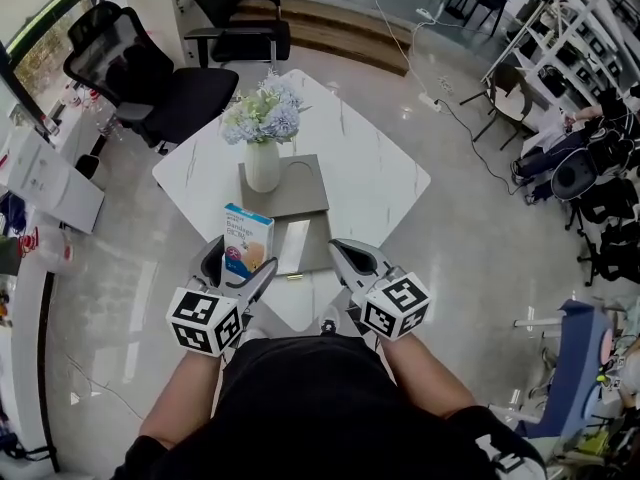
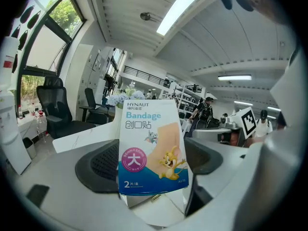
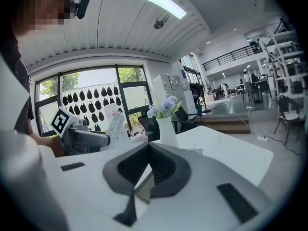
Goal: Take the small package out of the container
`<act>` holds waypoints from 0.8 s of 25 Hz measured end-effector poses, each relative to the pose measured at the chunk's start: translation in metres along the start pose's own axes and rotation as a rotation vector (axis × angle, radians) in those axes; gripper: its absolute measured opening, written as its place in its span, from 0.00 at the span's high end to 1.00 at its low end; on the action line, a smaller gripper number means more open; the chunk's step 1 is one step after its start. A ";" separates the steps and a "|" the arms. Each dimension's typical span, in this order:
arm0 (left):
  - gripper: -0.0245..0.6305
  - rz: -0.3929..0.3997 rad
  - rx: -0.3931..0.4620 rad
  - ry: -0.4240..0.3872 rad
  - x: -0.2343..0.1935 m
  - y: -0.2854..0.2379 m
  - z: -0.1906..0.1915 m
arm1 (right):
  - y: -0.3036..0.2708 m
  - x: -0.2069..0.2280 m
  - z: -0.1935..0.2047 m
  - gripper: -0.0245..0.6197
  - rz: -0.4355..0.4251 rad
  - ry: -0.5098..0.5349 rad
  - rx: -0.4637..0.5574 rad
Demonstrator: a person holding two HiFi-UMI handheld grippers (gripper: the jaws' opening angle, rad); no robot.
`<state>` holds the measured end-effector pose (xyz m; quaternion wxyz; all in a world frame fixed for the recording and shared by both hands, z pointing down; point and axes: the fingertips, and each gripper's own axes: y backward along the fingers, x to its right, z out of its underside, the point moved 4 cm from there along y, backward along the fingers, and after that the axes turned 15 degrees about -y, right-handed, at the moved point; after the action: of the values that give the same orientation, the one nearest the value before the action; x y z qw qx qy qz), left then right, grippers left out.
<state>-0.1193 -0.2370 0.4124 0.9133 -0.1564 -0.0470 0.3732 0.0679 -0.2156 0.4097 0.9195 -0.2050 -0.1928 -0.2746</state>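
My left gripper (image 1: 240, 260) is shut on a small bandage package (image 1: 247, 238), a white and blue box with a cartoon print. The package stands upright between the jaws (image 2: 153, 148), above the table's near edge. The grey flat container (image 1: 300, 193) lies on the white table (image 1: 375, 168), just beyond the package, with a paler panel (image 1: 293, 246) at its near end. My right gripper (image 1: 337, 248) hovers beside that panel, shut with nothing in it (image 3: 144, 179). The right gripper view shows the left gripper (image 3: 82, 139) with the package (image 3: 114, 124) off to the left.
A white vase of pale blue flowers (image 1: 262, 133) stands on the container's far left part. Black office chairs (image 1: 150, 78) stand beyond the table's left corner. A white cabinet (image 1: 45, 178) is at the left, and desks and cables (image 1: 560, 118) are at the right.
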 end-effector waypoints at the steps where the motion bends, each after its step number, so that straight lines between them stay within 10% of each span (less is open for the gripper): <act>1: 0.32 0.000 -0.001 -0.009 0.000 0.001 -0.001 | 0.000 0.001 0.001 0.96 0.004 -0.001 0.000; 20: 0.32 -0.003 0.004 -0.028 0.000 0.003 -0.007 | -0.003 0.001 0.004 0.96 -0.007 -0.017 0.003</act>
<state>-0.1197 -0.2365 0.4045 0.9134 -0.1491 -0.0593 0.3741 0.0657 -0.2161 0.4141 0.9172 -0.2051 -0.2016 -0.2756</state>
